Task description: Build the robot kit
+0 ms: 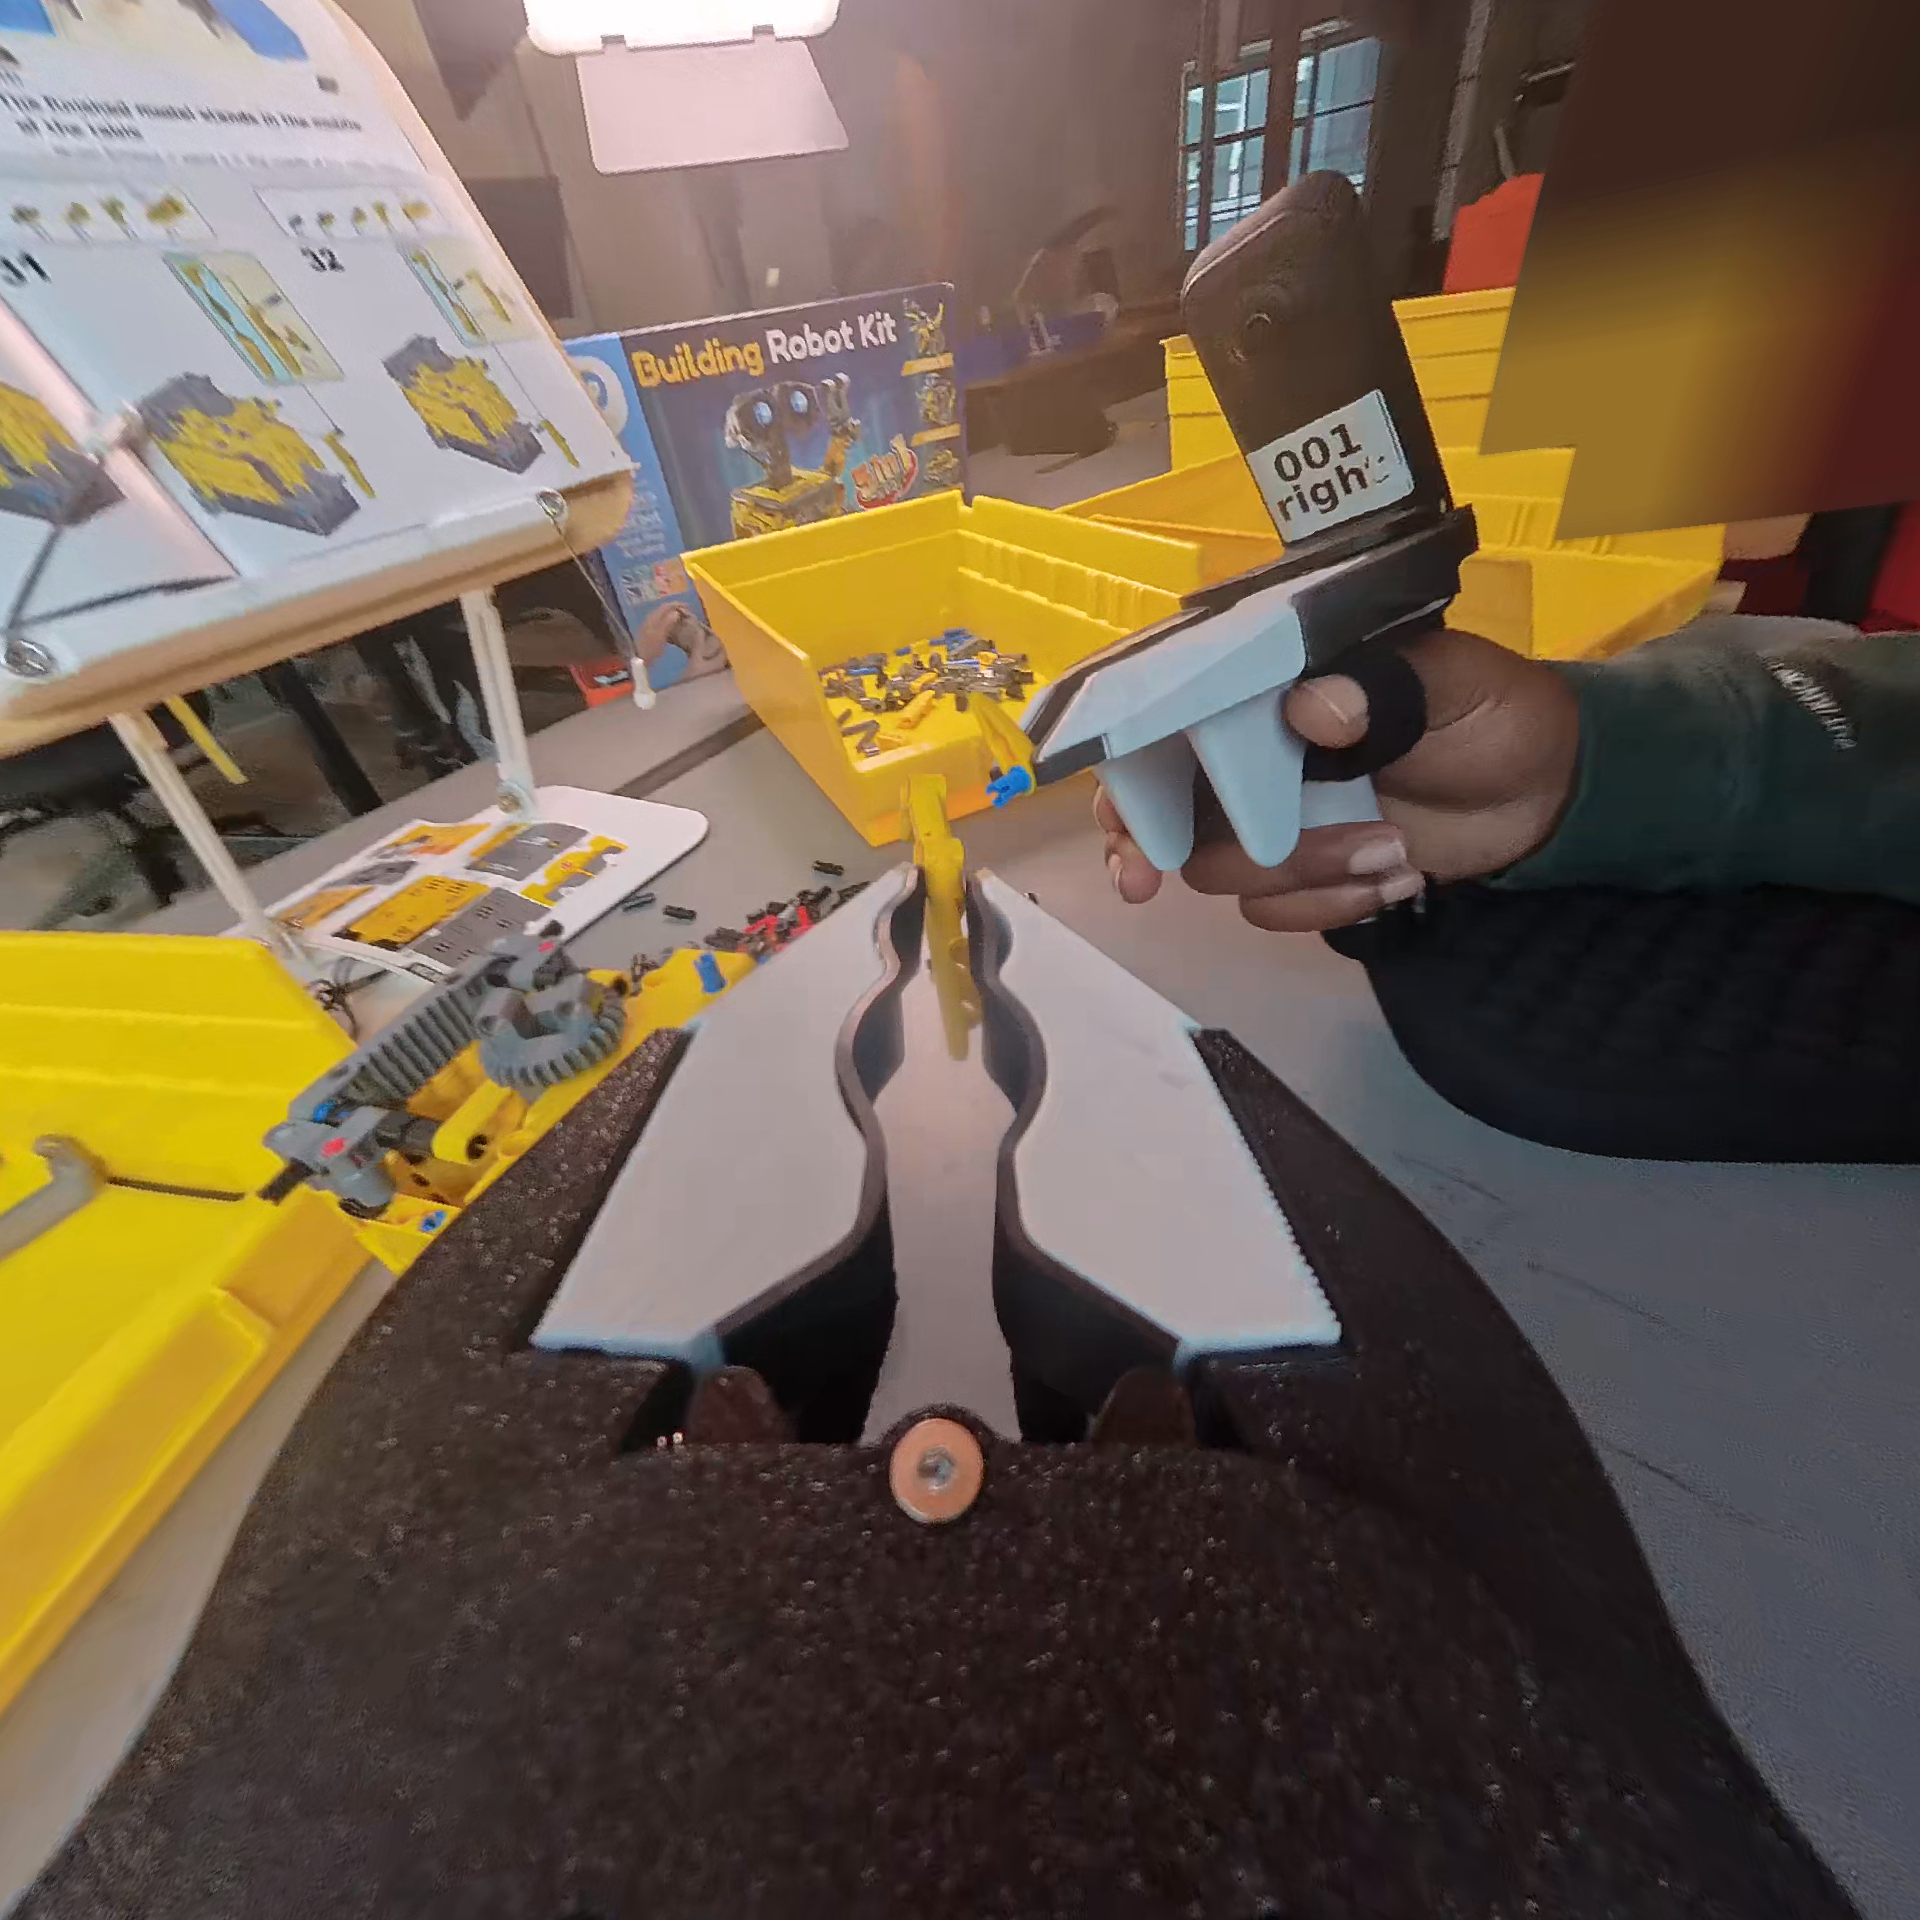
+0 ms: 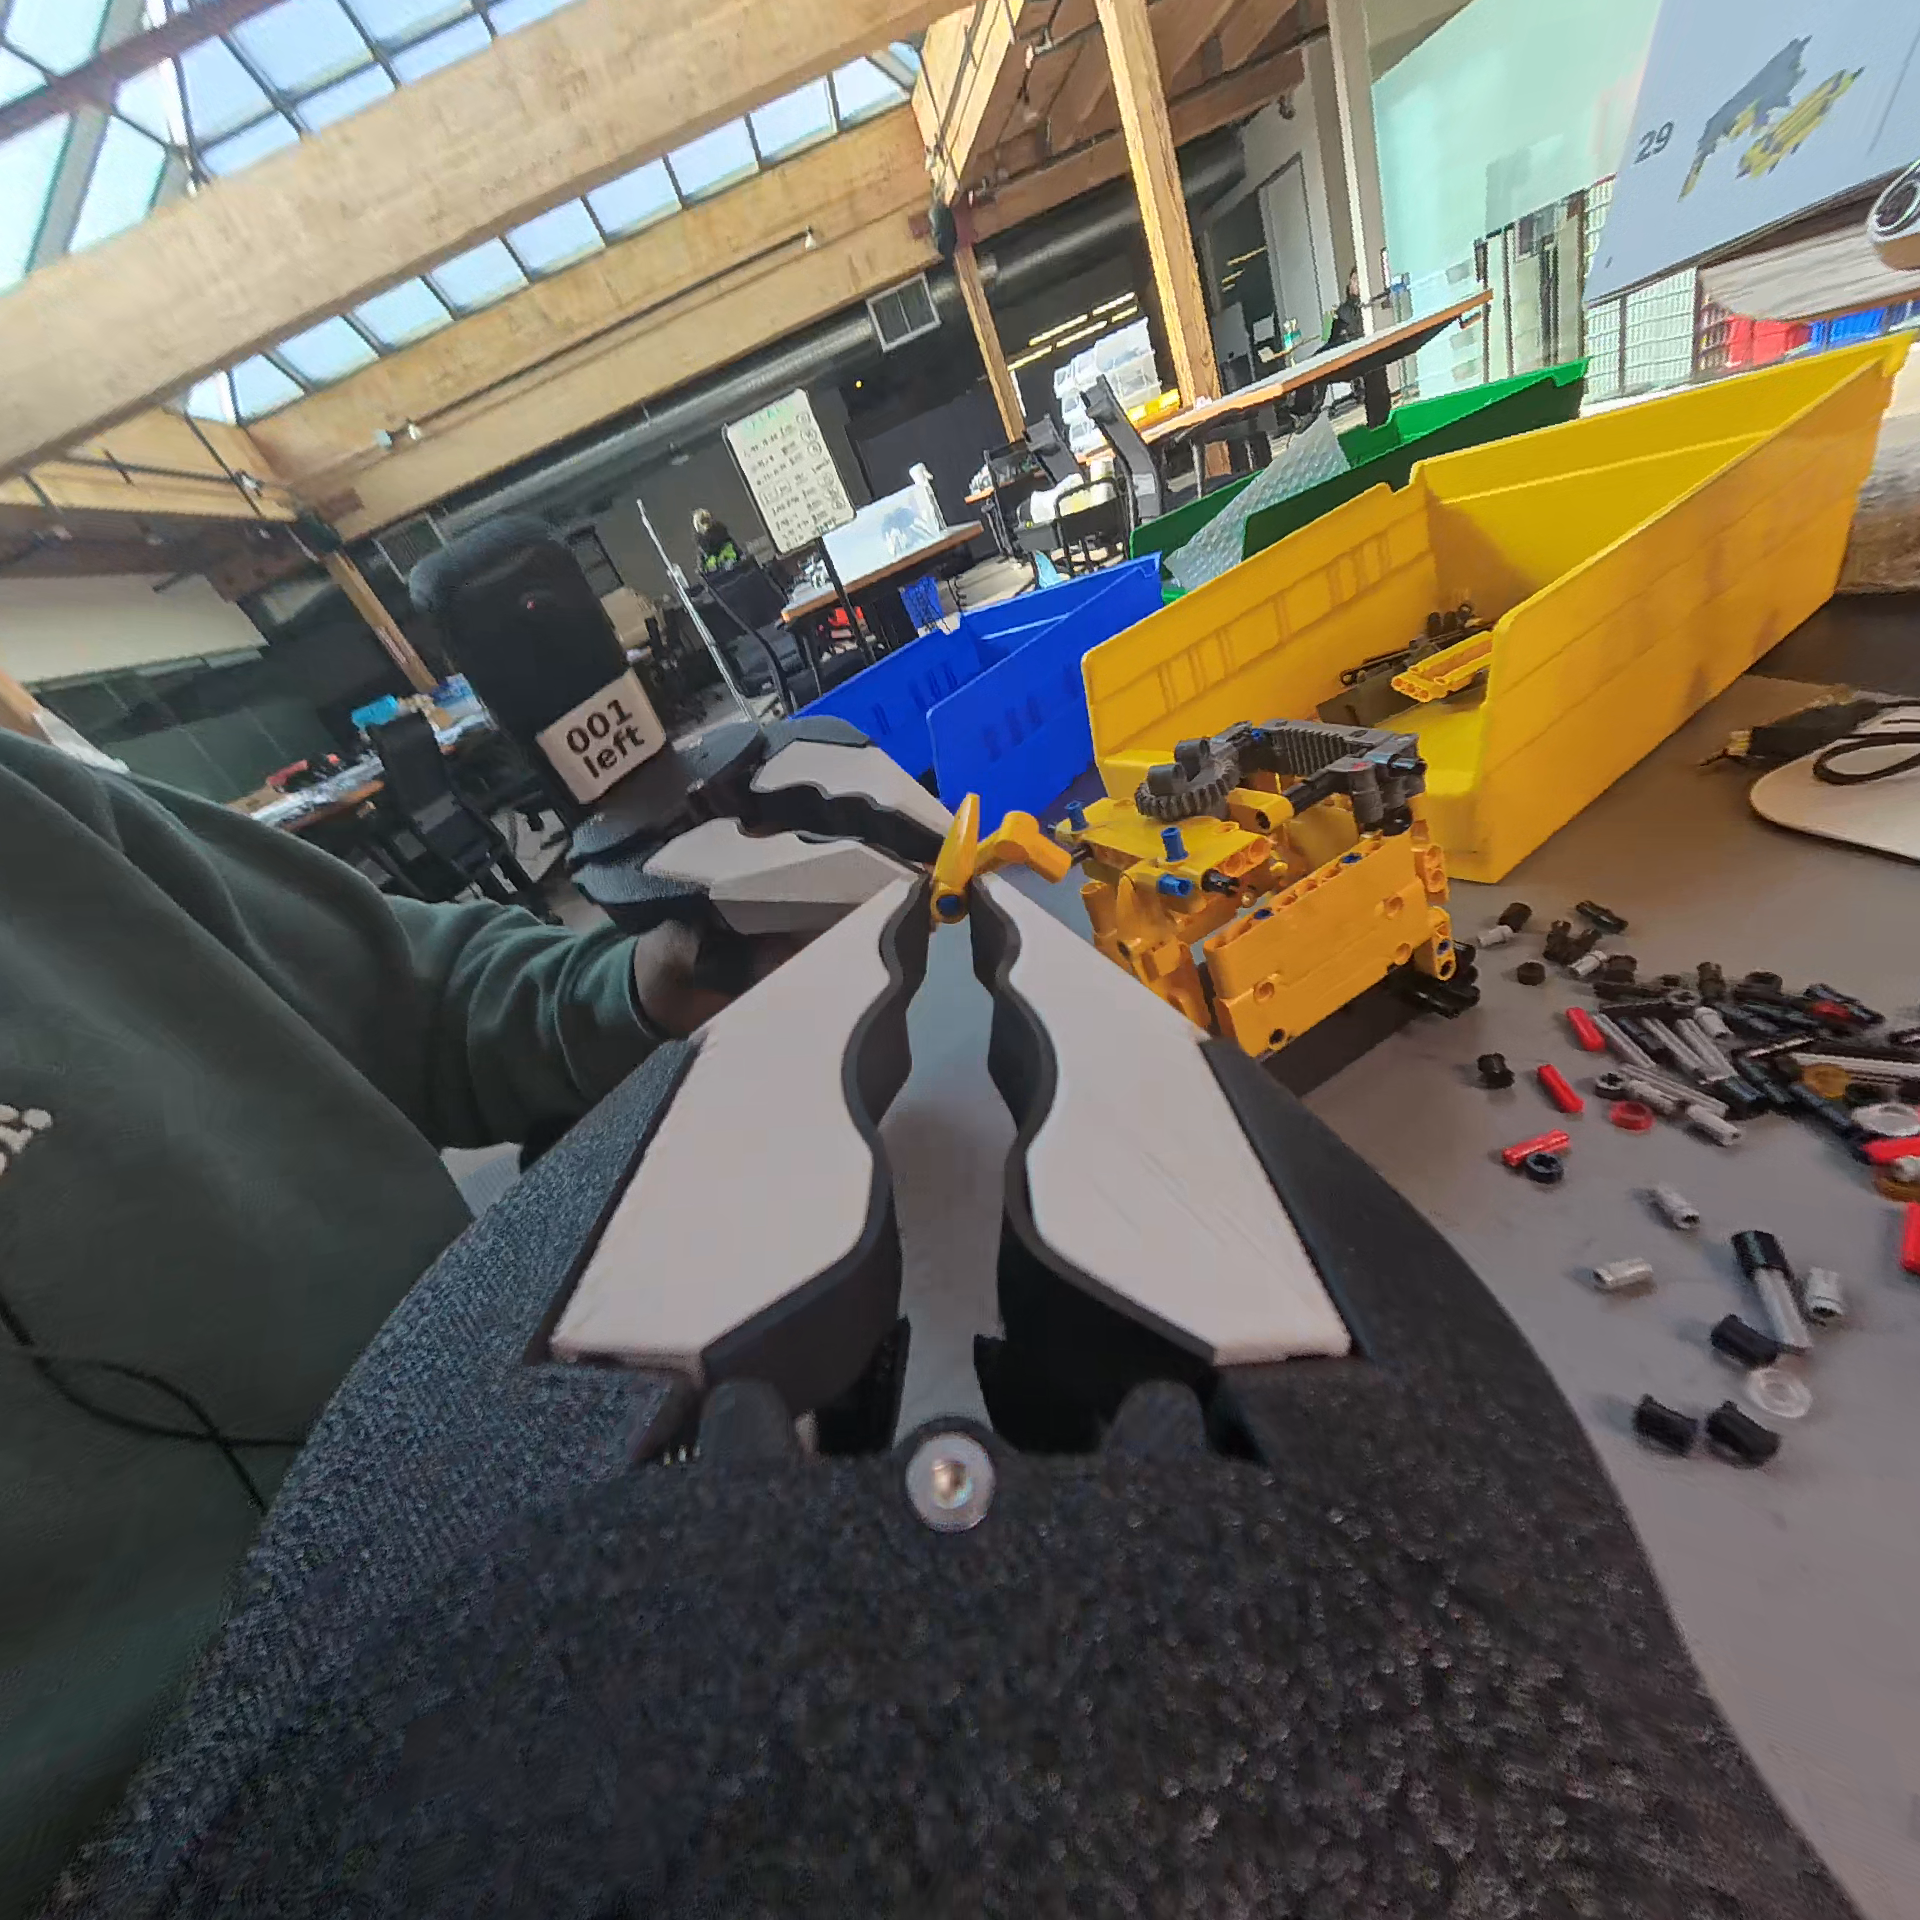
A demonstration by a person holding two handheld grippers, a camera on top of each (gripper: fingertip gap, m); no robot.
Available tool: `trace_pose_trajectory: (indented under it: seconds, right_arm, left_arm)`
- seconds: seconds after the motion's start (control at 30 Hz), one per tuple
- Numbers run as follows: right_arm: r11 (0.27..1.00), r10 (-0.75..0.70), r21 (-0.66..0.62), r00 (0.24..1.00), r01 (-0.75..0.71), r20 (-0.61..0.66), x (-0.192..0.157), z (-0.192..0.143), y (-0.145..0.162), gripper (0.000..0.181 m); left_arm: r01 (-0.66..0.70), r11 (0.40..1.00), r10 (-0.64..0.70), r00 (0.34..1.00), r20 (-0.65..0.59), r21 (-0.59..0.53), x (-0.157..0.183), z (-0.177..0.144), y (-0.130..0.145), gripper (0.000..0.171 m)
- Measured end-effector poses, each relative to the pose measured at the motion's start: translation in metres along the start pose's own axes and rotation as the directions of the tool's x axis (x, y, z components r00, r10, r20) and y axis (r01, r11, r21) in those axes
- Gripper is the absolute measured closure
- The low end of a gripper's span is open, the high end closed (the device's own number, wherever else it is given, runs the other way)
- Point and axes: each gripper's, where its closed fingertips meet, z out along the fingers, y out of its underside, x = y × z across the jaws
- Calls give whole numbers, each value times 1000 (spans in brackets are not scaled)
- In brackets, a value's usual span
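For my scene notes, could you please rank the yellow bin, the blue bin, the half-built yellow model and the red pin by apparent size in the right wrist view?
1. Yellow bin
2. Half-built yellow model; the blue bin, partly hidden and farther off, looks alike
3. Red pin

- Timber beams [image 2: 499, 197] under skylight panes [image 2: 343, 343]
- Dark-framed window [image 1: 1273, 135] at the back
- Desks and black chairs [image 2: 1101, 468] farther off
- Grey table [image 2: 1662, 1558]

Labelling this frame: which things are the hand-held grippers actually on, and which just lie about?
In the grip:
left hand-held gripper, shut on yellow beam
right hand-held gripper, shut on yellow piece with blue pin

Lying about:
half-built yellow model
loose pins
yellow bin
blue bin
kit box
instruction sheets
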Motion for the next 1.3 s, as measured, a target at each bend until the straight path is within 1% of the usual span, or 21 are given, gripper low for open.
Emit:
trace_pose_trajectory:
  seconds: [0.1,0.2,0.37,0.4,0.47,0.53,0.67,0.87,1.0,1.13,1.3]
  right_arm:
    - [992,111,58,994,-111,1,-3,6,-6,175]
    - [971,201,128,979,-202,20,-4,7,-13,175]
    - [941,273,196,961,-277,50,-8,8,-19,175]
    - [934,285,209,957,-290,58,-10,8,-20,175]
    - [919,304,243,950,-311,67,-11,8,-23,176]
    - [910,319,261,946,-323,58,-9,9,-24,176]
    - [884,352,307,934,-353,58,-8,10,-28,176]
    - [868,376,332,925,-369,45,-7,14,-27,176]
    - [889,337,321,941,-327,26,-10,17,-25,176]
    - [913,266,326,964,-245,-19,-11,17,-27,176]
    - [913,265,327,964,-243,-23,-11,16,-27,176]
  left_arm:
    - [-98,995,96,993,68,29,-1,1,-10,165]
    - [-144,988,137,984,118,56,-2,1,-20,165]
    - [-133,987,119,982,148,89,-3,1,-28,165]
    - [-114,989,98,983,157,92,-5,1,-29,165]
    - [-77,992,61,986,155,101,-7,1,-31,166]
    - [-73,989,53,986,157,125,-8,-1,-36,166]
    - [-61,989,40,988,148,137,-7,-2,-38,165]
    - [-64,986,39,986,160,155,-8,-4,-41,165]
    - [-48,986,22,987,158,158,-9,-5,-42,165]
    - [-30,988,7,989,148,155,-9,-6,-41,165]
    - [-41,988,17,988,153,152,-8,-5,-41,165]
